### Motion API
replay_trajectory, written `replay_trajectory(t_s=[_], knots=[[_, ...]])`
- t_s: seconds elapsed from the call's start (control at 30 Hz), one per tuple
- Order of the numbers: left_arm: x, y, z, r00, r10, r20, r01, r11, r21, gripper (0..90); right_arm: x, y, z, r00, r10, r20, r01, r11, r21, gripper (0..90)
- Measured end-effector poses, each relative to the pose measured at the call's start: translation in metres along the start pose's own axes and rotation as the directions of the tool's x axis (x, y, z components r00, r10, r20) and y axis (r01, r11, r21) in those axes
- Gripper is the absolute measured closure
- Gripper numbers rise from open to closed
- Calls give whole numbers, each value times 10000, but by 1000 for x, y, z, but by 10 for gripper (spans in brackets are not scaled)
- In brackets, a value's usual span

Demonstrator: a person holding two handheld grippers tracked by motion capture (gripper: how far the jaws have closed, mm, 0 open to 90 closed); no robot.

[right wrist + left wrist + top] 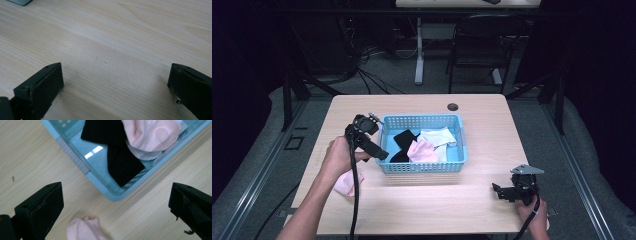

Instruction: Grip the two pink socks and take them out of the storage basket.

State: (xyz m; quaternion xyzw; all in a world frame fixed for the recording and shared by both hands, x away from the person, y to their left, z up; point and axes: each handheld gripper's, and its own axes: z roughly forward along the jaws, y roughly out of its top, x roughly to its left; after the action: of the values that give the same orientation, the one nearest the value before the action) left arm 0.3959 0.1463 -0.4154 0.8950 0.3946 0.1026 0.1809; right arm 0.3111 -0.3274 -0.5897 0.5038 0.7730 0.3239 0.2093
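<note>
The left claw (379,152) is held wide open and empty beside the basket (422,166), poised over a pink sock (85,230) lying on the counter (437,200). The right claw (498,192), also open, is parked clear.

Recording lab, dim and curtained

A lone wooden table (422,200) stands on grey carpet between dark drapes, with cables (372,75) trailing on the floor, a black chair (482,45) and a desk leg (419,50) behind.
</note>
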Motion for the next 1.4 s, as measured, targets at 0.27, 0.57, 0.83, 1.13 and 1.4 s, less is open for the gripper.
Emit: replay_trajectory(t_s=[0.27,0.57,0.83,1.13,1.4], knots=[[-12,32,25,9995,236,217,-241,9995,225,2,0,0,0,10000,-2,3,2,10000,8,0],[-20,57,56,9984,214,530,-234,9990,371,2,0,0,0,10000,-3,16,3,10000,1,0],[-25,69,79,9965,136,828,-178,9986,498,0,0,0,0,10000,2,1,-2,10000,2,0],[-32,80,102,9949,-18,1007,-55,9974,722,2,0,0,0,10000,-2,5,2,10000,-2,0],[-38,85,118,9938,-130,1103,22,9952,980,84,0,0,0,10000,-2,7,2,10000,5,0]])
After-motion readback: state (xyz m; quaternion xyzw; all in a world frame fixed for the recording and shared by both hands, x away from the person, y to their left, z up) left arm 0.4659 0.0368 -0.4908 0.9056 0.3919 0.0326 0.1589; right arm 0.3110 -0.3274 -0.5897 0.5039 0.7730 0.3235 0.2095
